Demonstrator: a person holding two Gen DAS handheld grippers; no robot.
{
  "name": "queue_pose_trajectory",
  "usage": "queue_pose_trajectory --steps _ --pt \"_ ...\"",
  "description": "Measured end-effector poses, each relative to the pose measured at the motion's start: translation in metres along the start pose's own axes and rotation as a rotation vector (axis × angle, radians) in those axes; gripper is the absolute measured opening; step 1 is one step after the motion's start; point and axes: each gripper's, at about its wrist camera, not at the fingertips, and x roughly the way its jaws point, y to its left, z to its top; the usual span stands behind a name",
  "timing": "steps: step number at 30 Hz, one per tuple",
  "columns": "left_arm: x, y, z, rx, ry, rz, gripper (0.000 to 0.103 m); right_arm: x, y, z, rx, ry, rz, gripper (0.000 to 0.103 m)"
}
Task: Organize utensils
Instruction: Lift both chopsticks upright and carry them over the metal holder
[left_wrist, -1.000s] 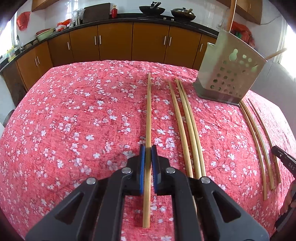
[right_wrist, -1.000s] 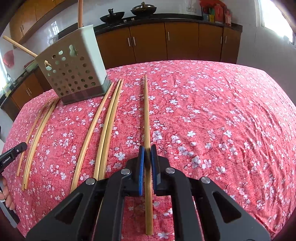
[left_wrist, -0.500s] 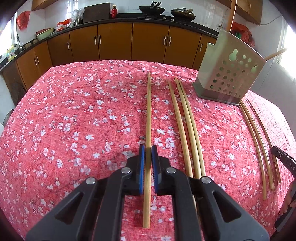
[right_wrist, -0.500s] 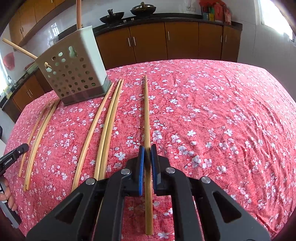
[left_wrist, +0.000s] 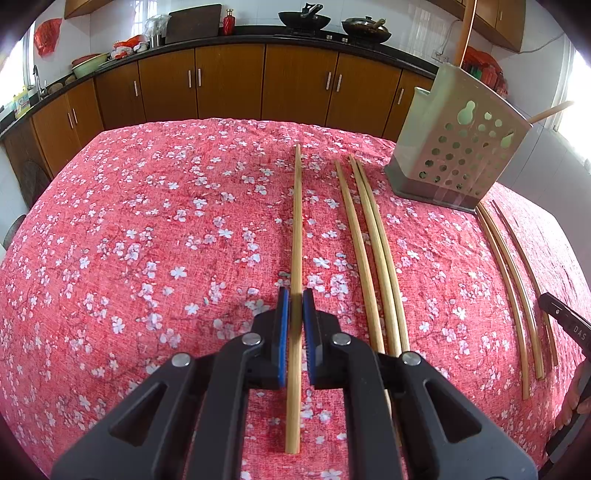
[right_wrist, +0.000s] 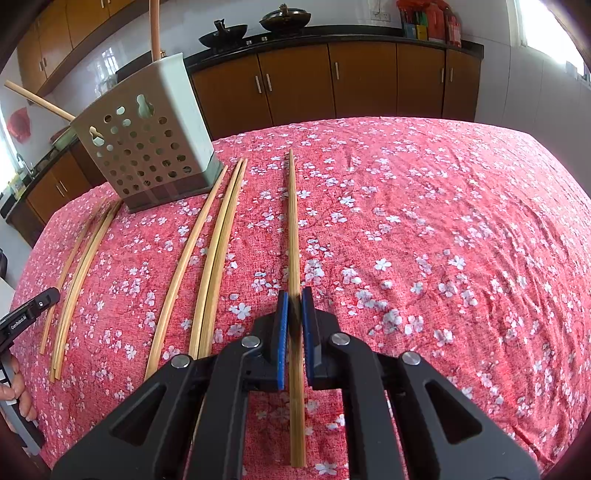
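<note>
Your left gripper (left_wrist: 294, 317) and right gripper (right_wrist: 294, 317) each pinch, or so it seems, a straight bamboo chopstick (left_wrist: 296, 236) (right_wrist: 293, 229) between ribbed blue pads. Loose chopsticks (left_wrist: 373, 254) lie on the floral tablecloth (left_wrist: 147, 240); the perforated square holder (left_wrist: 458, 147) stands at 2 o'clock.

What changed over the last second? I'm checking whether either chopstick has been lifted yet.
Little visibly changed. The left gripper and right gripper each stay shut on a chopstick, no lift evident. The right view drifted slightly, so the holder looks nearer. The loose chopsticks stayed put.
</note>
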Motion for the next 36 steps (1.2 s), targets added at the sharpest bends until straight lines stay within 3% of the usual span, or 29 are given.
queue_pose_trajectory --steps 18,29,36 --pt "-0.021 -0.004 -0.010 0.052 0.004 0.018 0.008 -0.014 -0.003 -0.007 0.009 -0.020 0.009 0.008" --pt "-0.104 -0.001 0.038 0.035 -0.257 -0.006 0.008 -0.085 -0.012 0.028 0.037 -0.258 0.029 0.008" --pt "-0.132 -0.002 0.067 0.021 -0.334 -0.020 0.008 -0.108 -0.013 0.046 0.058 -0.341 0.054 0.008"
